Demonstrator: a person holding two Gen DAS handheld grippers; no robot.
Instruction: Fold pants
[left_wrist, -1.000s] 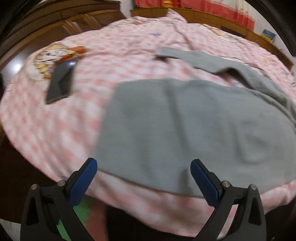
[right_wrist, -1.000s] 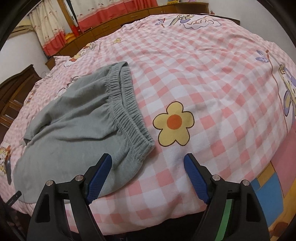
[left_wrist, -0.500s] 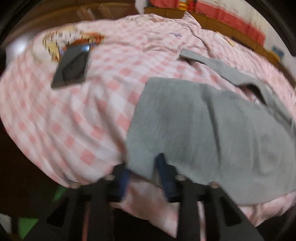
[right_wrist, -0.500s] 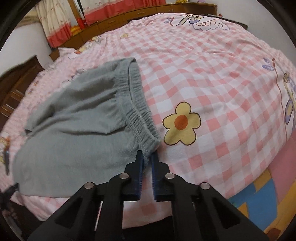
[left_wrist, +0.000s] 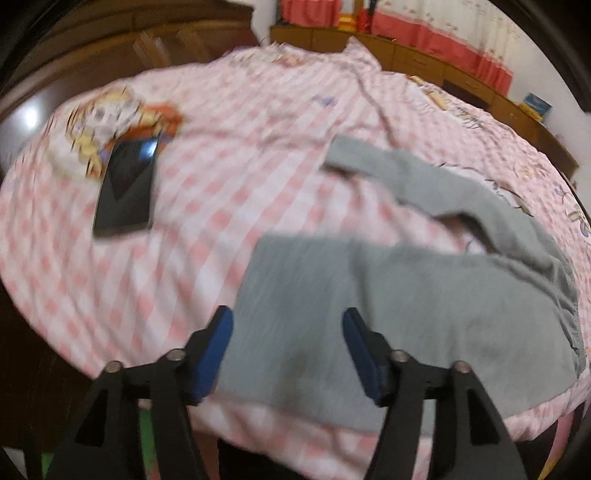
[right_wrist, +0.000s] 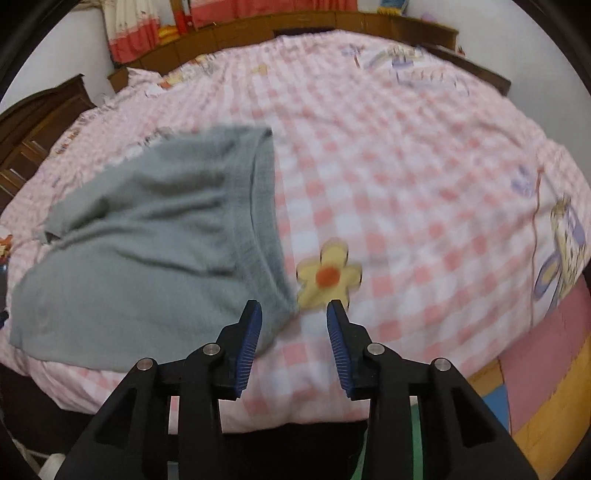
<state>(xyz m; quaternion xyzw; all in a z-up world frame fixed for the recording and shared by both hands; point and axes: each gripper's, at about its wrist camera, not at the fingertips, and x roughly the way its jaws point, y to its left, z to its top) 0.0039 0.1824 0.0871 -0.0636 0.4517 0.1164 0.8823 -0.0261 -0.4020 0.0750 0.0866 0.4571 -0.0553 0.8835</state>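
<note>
Grey pants (left_wrist: 424, 295) lie on the pink checked bedspread (left_wrist: 229, 192), the near leg spread flat and the far leg stretching back left. My left gripper (left_wrist: 288, 325) is open, its blue pads either side of the near leg's hem corner, holding nothing. In the right wrist view the pants (right_wrist: 147, 240) lie left with the elastic waistband (right_wrist: 264, 221) running toward me. My right gripper (right_wrist: 294, 314) is open around the waistband's near corner, holding nothing.
A black phone (left_wrist: 127, 188) lies on the bed left of the pants, by a cartoon print (left_wrist: 110, 118). A yellow flower print (right_wrist: 328, 275) sits right of the waistband. The bed's front edge is just below both grippers. Wooden furniture and red curtains stand behind.
Half a second ago both grippers were shut on the pants' near edge: left on the hem, right on the waistband corner. Both have opened, let go and backed off slightly.
</note>
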